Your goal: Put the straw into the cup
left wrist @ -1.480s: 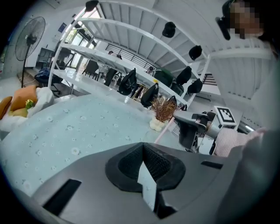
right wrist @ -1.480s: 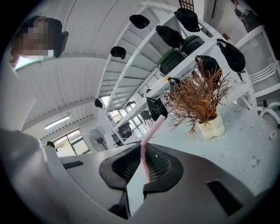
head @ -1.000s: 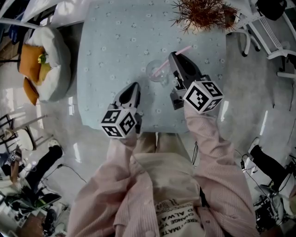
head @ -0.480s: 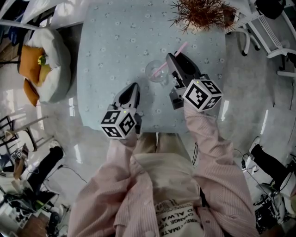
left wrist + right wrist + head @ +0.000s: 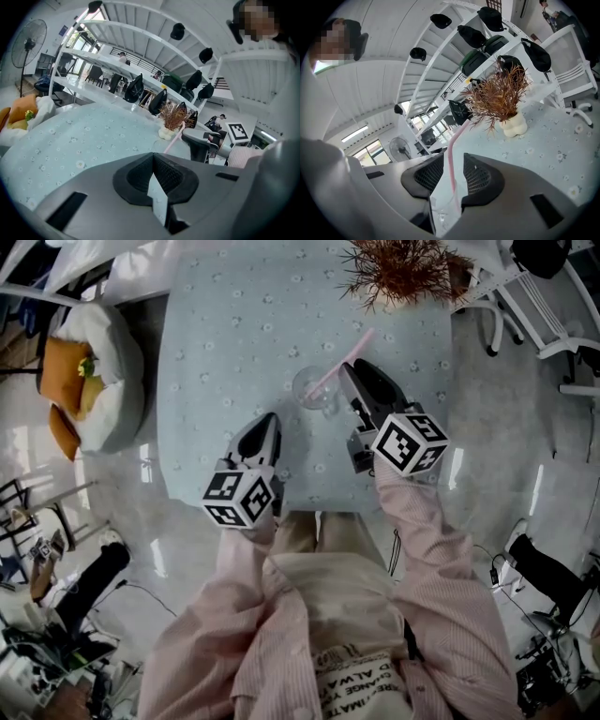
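The table (image 5: pixel 234 324), draped in a pale blue cloth dotted with small flowers, has wide bare cloth to the left of and beyond the cup (image 5: pixel 314 390), which stands in the near half, right of the middle. A dried reddish plant (image 5: pixel 403 266) in a lumpy white vase (image 5: pixel 513 125) sits at the far right edge, and a padded white seat (image 5: pixel 117 352) with orange cushions stands off the left edge. The left gripper (image 5: pixel 267 420) hovers over the near edge, well apart from the cup, its ribbed dark fingers brought together on nothing. The right gripper (image 5: pixel 349 371) reaches to just beside the cup; its fingers are opening, and the straw (image 5: pixel 339 362) stands in the gap between them, free of the pads. This thin pink straw rests in the cup and leans up and away to the right. The cup is clear, so its rim is faint; in the right gripper view its base is cut off by the gripper's grey body, and in the left gripper view only the straw's upper part shows.
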A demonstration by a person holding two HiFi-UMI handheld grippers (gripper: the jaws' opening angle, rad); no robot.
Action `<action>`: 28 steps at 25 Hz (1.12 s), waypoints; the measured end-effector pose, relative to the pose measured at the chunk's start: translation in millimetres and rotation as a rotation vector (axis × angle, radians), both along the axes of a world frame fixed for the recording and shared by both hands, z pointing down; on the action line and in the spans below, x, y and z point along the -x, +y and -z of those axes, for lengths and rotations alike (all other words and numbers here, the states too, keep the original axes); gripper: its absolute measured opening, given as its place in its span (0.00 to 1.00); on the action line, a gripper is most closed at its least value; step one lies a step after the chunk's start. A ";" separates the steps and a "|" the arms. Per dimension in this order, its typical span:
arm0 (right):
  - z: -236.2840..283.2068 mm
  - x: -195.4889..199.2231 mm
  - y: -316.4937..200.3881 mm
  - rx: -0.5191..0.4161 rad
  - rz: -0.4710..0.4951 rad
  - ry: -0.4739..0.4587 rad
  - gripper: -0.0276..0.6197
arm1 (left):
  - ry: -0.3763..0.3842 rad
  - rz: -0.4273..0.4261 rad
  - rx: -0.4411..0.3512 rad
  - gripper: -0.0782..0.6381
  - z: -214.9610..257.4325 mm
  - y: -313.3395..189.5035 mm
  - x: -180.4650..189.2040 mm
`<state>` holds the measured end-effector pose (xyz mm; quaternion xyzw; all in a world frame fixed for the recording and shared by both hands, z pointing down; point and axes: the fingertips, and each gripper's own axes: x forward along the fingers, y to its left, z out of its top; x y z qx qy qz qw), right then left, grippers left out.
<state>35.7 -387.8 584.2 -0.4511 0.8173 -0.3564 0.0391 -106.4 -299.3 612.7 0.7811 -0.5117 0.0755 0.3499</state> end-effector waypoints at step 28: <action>105.7 -28.5 50.3 -0.228 0.108 0.120 0.04 | -0.067 -0.136 -0.333 0.11 134.0 4.9 -15.9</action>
